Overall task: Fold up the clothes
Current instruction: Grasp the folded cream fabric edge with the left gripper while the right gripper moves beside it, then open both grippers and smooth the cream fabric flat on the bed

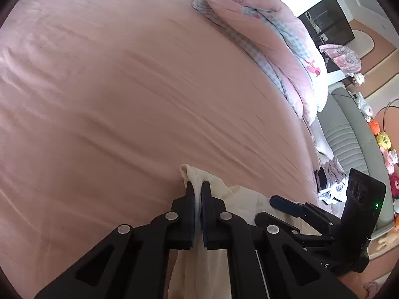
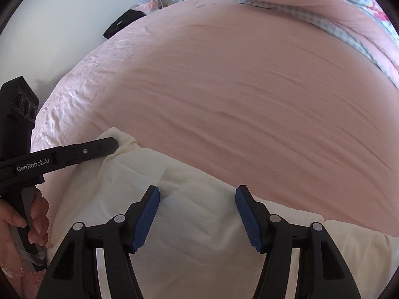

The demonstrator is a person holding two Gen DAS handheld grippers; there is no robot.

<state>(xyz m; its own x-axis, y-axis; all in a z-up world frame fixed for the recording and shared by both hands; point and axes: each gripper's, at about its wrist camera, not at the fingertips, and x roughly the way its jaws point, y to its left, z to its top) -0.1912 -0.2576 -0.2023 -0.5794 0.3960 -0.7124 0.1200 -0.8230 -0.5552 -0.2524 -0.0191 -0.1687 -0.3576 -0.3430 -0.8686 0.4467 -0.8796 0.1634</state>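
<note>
Across the pink bed sheet [image 2: 224, 87] a rolled pink quilt [image 1: 261, 32] lay along the far edge, while the cream garment [image 2: 189, 214] was spread at the sheet's near edge. Above the garment the right gripper [image 2: 197, 199] hovered with jaws apart — nothing between them. At the garment's corner the left gripper [image 1: 198, 186] was clenched on a pinch of cream cloth — held by a hand [image 2: 22, 226].
</note>
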